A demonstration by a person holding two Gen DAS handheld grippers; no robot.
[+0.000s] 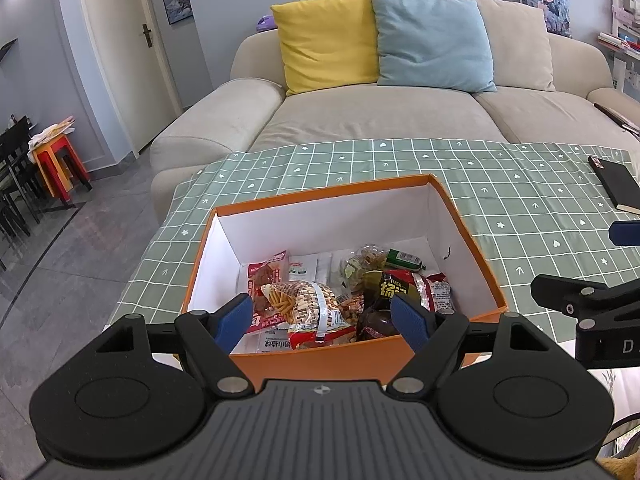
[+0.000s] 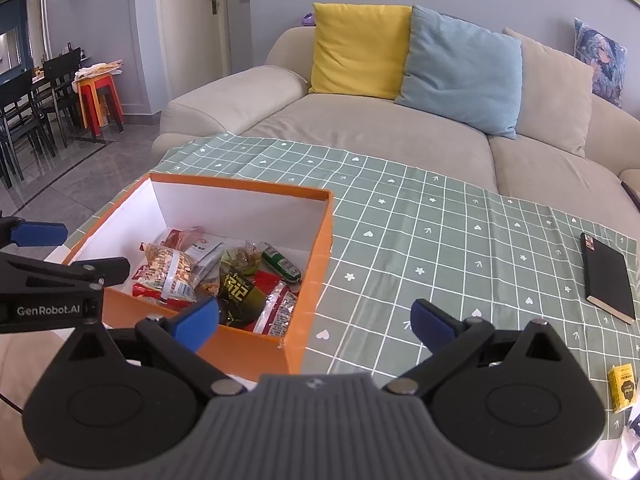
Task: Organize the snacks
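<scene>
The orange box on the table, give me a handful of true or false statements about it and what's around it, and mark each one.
1. The orange box holds several snack packets. True.
2. The box has a lid on it. False: it is open at the top.
3. The left gripper has its fingers spread and holds nothing. True.
4. The black notebook lies inside the box. False: it lies on the green checked tablecloth, apart from the box.
5. The right gripper is clamped on a packet. False: it is open and empty.
6. A yellow cushion leans on the sofa beside a blue one. True.
</scene>
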